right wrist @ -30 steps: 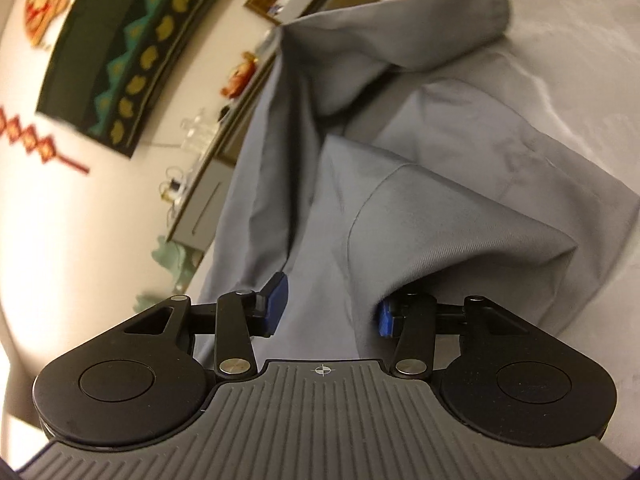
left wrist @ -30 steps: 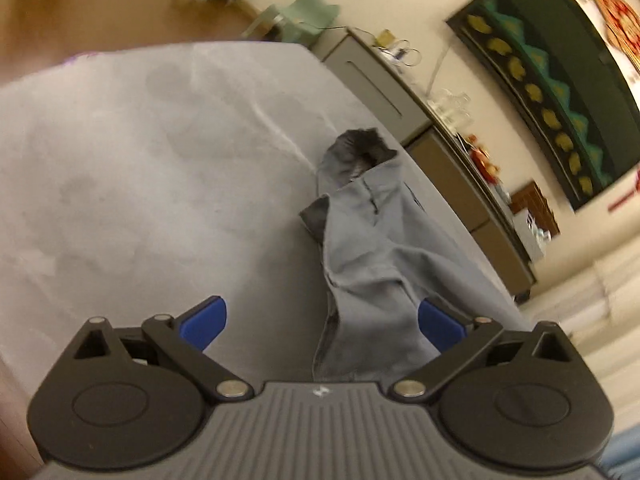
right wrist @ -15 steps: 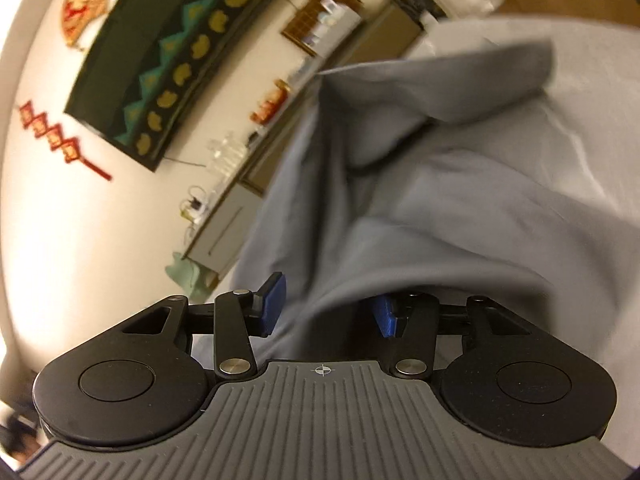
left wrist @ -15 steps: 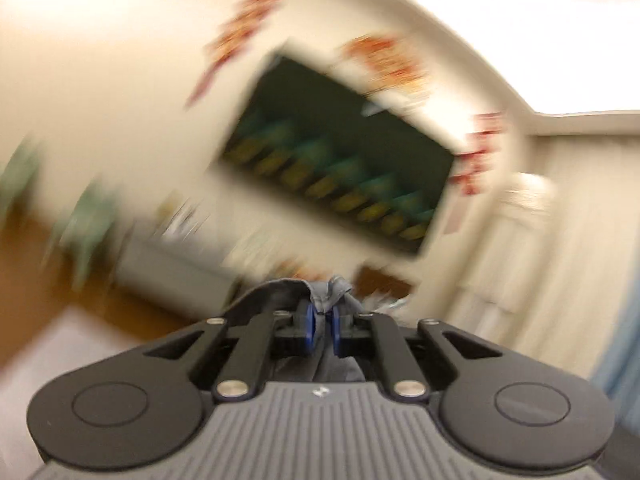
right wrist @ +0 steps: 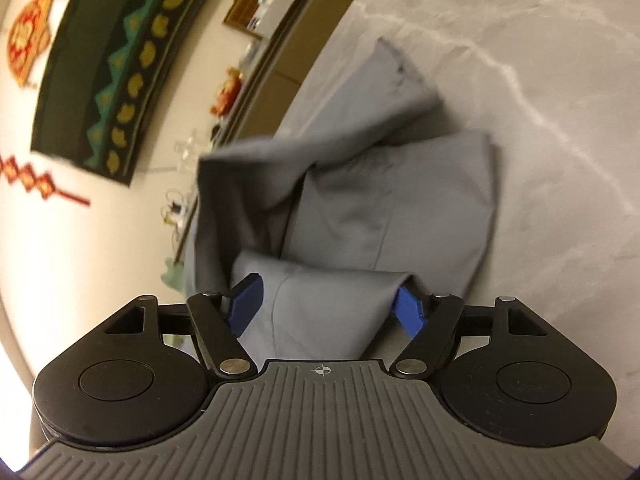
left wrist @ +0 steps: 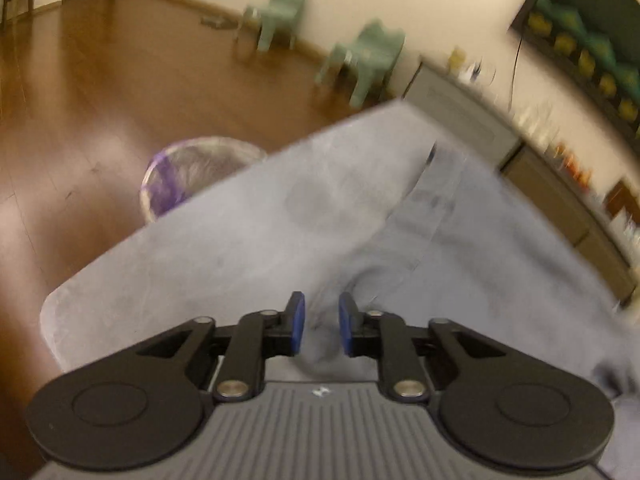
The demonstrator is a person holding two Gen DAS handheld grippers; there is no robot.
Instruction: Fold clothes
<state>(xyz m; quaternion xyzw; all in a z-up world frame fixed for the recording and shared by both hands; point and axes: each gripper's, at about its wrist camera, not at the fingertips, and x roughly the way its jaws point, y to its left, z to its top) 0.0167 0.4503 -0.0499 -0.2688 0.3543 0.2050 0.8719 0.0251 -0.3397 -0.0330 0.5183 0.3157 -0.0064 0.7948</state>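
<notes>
While both tools work the grey garment [right wrist: 384, 208], it lies bunched on the desk [right wrist: 540, 80].
Left hand-held gripper [left wrist: 321, 330]: jaws narrowed around a fold of cloth, though blur hides whether the pads [left wrist: 297, 328] truly pinch it, likely to drag the edge over. Right hand-held gripper [right wrist: 328, 308]: jaws spread, straddling a near fold without clamping, the rest heaped beyond toward the far left.

I see a brown wooden floor [left wrist: 80, 80], two pale green chairs [left wrist: 280, 16] against a cream wall [right wrist: 80, 260], a long low cabinet [left wrist: 460, 120], and a dark wall hanging [right wrist: 120, 60] with yellow shapes.
</notes>
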